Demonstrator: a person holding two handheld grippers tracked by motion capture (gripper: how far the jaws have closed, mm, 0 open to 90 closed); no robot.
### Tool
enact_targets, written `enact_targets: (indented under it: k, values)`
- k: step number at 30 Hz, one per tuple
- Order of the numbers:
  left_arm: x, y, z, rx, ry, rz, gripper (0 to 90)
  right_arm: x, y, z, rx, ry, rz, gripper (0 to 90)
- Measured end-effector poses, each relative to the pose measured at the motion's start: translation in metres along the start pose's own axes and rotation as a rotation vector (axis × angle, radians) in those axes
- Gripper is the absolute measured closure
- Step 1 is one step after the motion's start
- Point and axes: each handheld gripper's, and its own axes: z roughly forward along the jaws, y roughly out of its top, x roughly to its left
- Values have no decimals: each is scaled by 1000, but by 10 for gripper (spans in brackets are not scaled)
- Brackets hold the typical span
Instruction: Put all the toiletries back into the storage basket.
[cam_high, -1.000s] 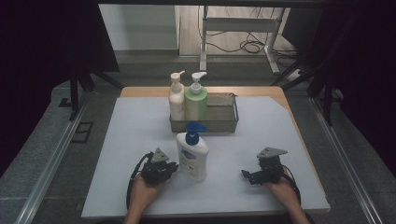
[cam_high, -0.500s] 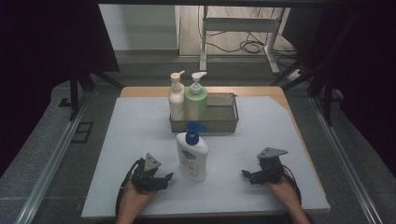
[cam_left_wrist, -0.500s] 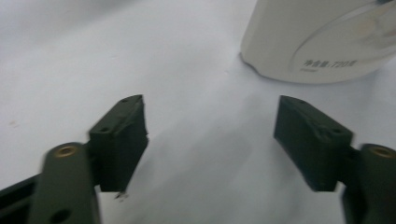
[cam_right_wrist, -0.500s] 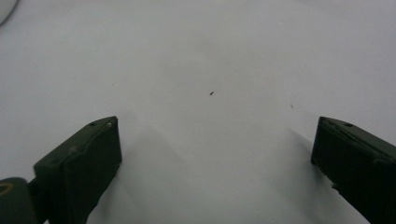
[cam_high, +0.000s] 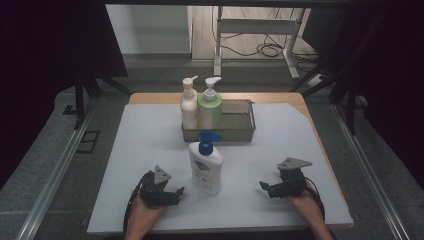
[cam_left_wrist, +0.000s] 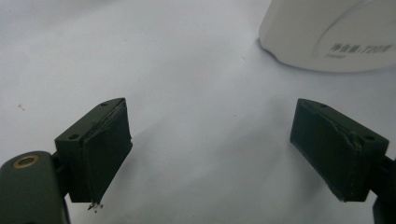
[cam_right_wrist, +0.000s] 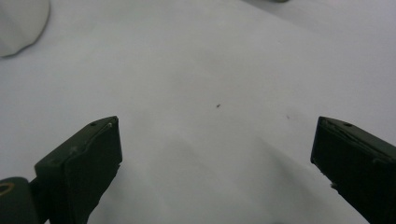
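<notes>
left claw (cam_high: 172, 194) gapes empty, low on the counter (cam_high: 140, 150) just beside the lotion bottle (cam_high: 205, 167); right claw (cam_high: 266, 187) also gapes empty, well apart. bottle stands free in front of the basket (cam_high: 240, 131), which holds two pump bottles. looks like one bottle left to load, no grasp yet.

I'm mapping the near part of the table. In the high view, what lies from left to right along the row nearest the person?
Left gripper → white bottle with the blue pump → right gripper.
</notes>
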Motion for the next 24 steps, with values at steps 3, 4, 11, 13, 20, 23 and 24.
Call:
enact_targets:
  k: [3, 4, 11, 13, 20, 23, 24]
  values:
    - [2, -3, 4, 2, -9, -1, 120, 5, 3, -1, 0, 11, -9, 20]
    - [4, -4, 4, 6, -21, -11, 120, 6, 3, -1, -1, 14, -12, 20]
    - [5, -4, 5, 8, -30, -20, 119, 17, 9, -3, -10, 50, -20, 20]
    - [5, -4, 5, 7, -31, -21, 119, 20, 10, -4, -16, 65, -22, 26]
    - [5, -4, 5, 8, -32, -23, 119, 27, 13, -1, -35, 103, -32, 20]
    - [5, -4, 5, 8, -32, -23, 119, 31, 15, 0, -19, 103, -67, 0]
    - [5, -4, 5, 8, -32, -24, 118, 32, 15, 1, -20, 102, -77, 0]
